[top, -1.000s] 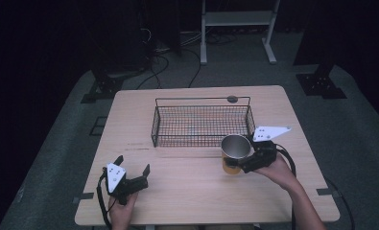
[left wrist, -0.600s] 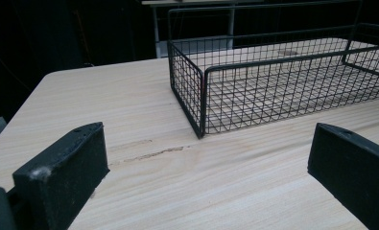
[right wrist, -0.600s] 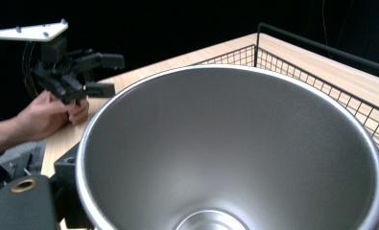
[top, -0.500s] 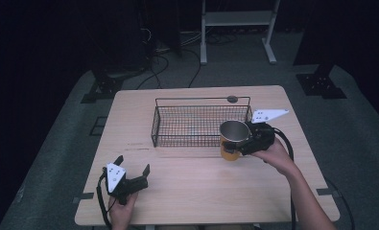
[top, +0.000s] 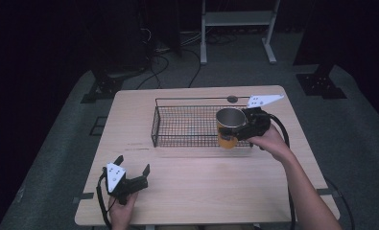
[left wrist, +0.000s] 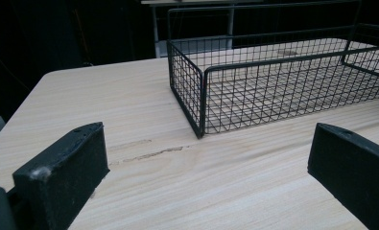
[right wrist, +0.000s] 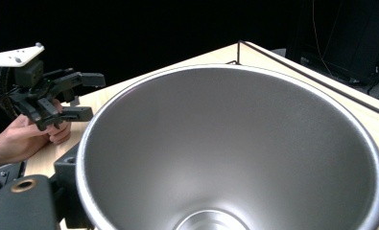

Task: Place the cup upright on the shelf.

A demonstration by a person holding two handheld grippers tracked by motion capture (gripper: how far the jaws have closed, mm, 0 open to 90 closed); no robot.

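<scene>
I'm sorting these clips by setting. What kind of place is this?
Probably a lab or recording studio: black surroundings, a lone wooden table on grey carpet, loose floor cables, and equipment stand feet.

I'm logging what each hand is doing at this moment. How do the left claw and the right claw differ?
The left claw is open and holds nothing; the right claw is shut on the yellow cup. The left claw sits low at the table's near left corner; the right claw is held up at the right end of the wire basket. Both are black, each in a hand, with a trailing cable.
</scene>
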